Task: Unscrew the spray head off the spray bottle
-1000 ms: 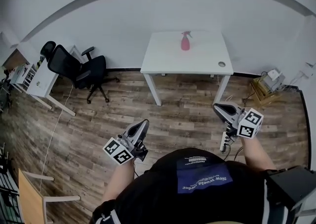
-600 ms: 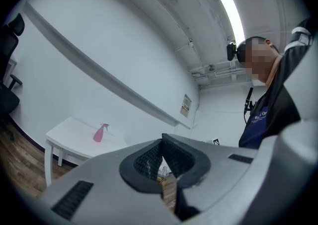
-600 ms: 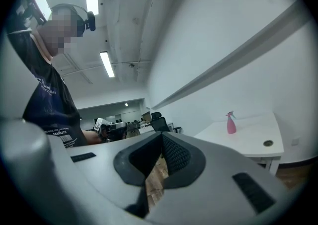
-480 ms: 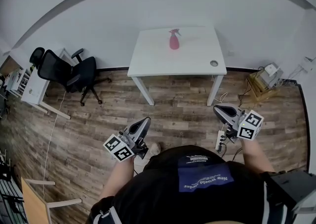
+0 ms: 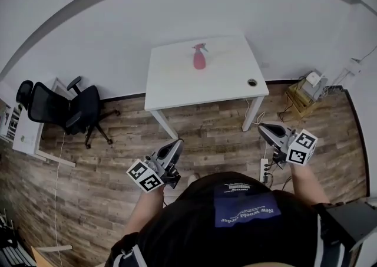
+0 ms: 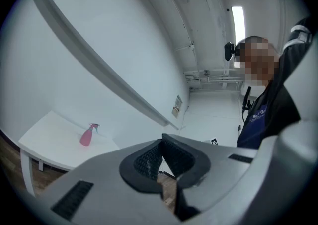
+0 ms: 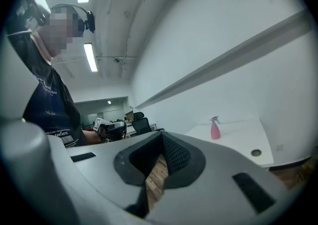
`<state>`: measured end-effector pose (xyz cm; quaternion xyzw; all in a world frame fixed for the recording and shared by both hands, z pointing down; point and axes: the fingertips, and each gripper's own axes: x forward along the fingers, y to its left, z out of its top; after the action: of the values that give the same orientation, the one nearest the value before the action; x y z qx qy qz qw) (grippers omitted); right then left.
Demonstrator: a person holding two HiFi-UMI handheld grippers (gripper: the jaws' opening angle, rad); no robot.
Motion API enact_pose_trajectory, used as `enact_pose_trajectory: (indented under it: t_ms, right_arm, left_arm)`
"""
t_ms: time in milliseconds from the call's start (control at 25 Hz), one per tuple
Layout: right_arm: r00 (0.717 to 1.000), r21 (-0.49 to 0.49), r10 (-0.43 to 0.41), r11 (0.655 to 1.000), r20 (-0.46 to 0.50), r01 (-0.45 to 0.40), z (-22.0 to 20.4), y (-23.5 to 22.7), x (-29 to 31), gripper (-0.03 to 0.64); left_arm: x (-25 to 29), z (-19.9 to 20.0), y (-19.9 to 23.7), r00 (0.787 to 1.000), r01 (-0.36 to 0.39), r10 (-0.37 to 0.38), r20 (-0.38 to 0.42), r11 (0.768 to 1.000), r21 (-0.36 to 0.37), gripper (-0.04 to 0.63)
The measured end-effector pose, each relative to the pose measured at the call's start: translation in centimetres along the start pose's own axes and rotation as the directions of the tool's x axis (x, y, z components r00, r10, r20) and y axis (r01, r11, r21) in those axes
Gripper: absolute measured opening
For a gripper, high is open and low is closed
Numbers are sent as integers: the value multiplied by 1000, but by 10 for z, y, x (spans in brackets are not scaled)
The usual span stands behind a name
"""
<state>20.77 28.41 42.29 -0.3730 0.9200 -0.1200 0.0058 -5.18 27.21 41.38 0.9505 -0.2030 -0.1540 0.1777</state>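
Observation:
A pink spray bottle (image 5: 199, 58) with its spray head on stands upright near the far edge of a white table (image 5: 177, 86) against the wall. It shows small in the left gripper view (image 6: 88, 135) and in the right gripper view (image 7: 215, 128). My left gripper (image 5: 175, 145) is held low at the left, over the wooden floor and well short of the table. My right gripper (image 5: 263, 128) is at the right, also short of the table. Both are shut with nothing between the jaws, as each gripper's own view shows (image 6: 161, 142) (image 7: 161, 137).
A black office chair (image 5: 65, 109) stands left of the table beside a white desk (image 5: 20, 136). A power strip (image 5: 263, 170) lies on the floor by my right gripper. A wooden crate (image 5: 303, 95) sits at the right wall. The table has a cable hole (image 5: 252, 82).
The table with the bottle has come closer and shifted left in the head view, and the chair has slid toward the left edge. Both grippers keep their pose and stay shut.

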Motion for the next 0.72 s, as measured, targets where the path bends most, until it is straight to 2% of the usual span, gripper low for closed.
enact_pose_trajectory:
  t_ms: [400,720]
  right_arm:
    - [999,-53,-45,998,12,45,46,-1,169,-3]
    - [999,-64,-45,997,-15,44,57,-20,241,-3]
  left_arm:
    - [-39,87,139,998,53,-52,-24,998,33,0]
    - [-58,110,207,1000,16,-16,-6,1000,17,0]
